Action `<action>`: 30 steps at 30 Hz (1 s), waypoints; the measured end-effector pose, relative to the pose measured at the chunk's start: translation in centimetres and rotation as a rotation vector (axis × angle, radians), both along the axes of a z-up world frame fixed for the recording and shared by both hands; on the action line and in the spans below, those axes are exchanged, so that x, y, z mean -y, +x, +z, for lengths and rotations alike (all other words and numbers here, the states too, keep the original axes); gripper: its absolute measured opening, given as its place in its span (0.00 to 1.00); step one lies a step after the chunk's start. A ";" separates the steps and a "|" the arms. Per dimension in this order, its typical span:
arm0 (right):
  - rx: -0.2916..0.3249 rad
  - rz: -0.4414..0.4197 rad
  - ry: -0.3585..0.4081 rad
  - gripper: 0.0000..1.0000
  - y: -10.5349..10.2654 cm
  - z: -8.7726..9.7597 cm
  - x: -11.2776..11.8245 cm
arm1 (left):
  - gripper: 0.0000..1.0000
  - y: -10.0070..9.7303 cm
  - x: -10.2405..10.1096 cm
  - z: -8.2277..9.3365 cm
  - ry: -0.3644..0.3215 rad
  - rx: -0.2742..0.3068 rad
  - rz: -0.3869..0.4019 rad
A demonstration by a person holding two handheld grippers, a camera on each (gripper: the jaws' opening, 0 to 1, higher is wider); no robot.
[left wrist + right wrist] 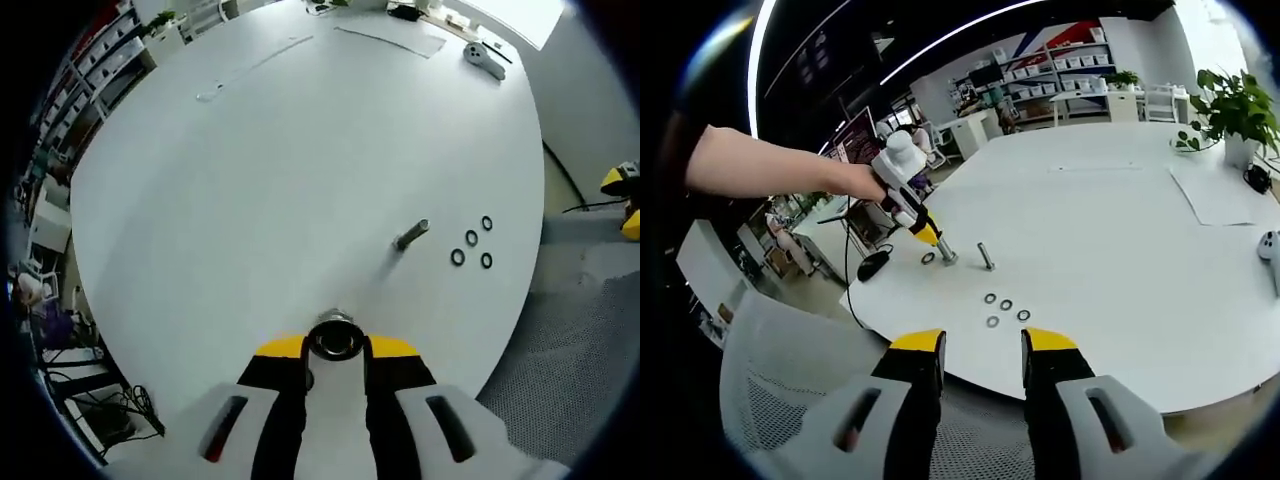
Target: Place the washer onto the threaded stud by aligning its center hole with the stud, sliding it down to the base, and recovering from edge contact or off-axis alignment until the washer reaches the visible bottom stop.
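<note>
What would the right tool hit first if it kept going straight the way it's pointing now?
Probably the near table edge, then the four loose washers just beyond. The right tool is open and off the table; depth is uncertain.

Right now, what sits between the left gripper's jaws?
The left gripper is shut on a round metal stud, seen end-on; the same stud stands on the white table. Its lower part is covered.

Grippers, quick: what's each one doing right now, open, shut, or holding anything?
Left gripper: shut on an upright metal threaded stud standing on the white table.
Right gripper: open, holding nothing, short of the table edge.
</note>
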State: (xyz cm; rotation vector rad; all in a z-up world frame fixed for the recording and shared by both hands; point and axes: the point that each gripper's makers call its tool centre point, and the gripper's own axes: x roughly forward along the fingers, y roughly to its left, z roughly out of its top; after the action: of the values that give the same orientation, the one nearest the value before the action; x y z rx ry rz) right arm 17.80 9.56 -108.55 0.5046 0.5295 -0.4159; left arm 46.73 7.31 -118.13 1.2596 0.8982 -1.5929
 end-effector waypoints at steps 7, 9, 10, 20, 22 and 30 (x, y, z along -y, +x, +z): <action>-0.004 -0.006 0.002 0.33 -0.1 -0.1 0.1 | 0.19 0.7 0.4 -1.6 0.015 0.014 -0.008; -0.006 -0.009 0.002 0.33 -0.2 -0.1 0.1 | 0.19 0.4 0.3 -1.5 0.026 0.013 -0.008; -0.007 -0.010 0.002 0.33 -0.2 -0.1 0.1 | 0.19 0.4 0.4 -1.7 0.023 0.014 -0.009; -0.014 -0.011 0.004 0.32 -0.3 -0.3 0.2 | 0.19 -0.1 -0.1 -3.8 0.047 0.043 -0.006; -0.016 -0.011 0.005 0.32 -0.3 -0.3 0.1 | 0.19 -0.2 -0.2 -3.9 0.052 0.044 0.005; -0.017 0.002 0.007 0.32 -0.3 -0.3 -0.1 | 0.20 0.2 0.1 -3.9 0.008 0.031 0.058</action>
State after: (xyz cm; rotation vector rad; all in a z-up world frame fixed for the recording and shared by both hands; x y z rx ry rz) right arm 17.55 9.64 -108.81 0.5074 0.5474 -0.4168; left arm 46.93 7.18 -122.06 1.2495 0.9145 -1.5221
